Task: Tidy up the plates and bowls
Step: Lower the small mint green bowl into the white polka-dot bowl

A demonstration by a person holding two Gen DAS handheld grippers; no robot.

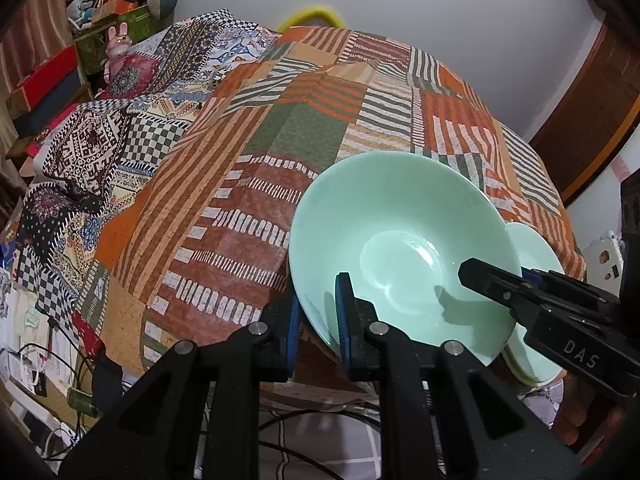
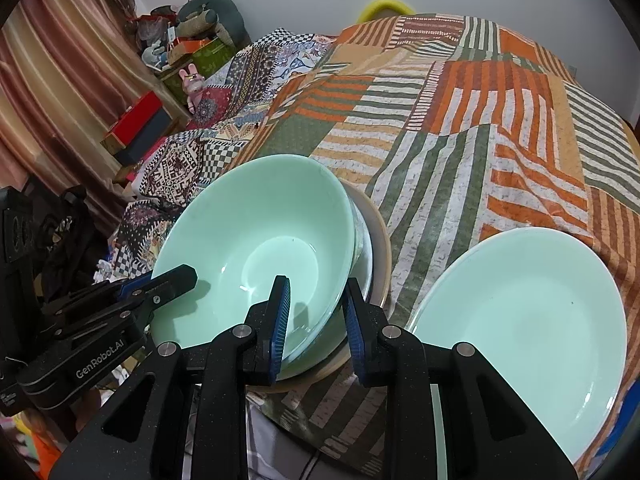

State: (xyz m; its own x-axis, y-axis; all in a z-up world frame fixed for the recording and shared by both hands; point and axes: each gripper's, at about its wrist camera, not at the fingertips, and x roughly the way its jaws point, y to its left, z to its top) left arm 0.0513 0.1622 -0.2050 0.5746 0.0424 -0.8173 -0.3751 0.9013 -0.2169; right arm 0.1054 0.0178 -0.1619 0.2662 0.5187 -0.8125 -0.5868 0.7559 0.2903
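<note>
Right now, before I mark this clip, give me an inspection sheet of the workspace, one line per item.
Surface: striped patchwork cloth, rumpled, covering the table.
Job's things: green bowl tilted, its far side over a beige dish; green plate flat on the cloth beside it.
Clutter: nothing seen on the cloth besides the dishes.
Grippers: left gripper and right gripper each clamp the bowl's rim, on opposite sides.
Cables: dark cords on the floor below the table edge.
Surroundings: patterned quilt, boxes, pink rabbit toy, curtain, white wall.
</note>
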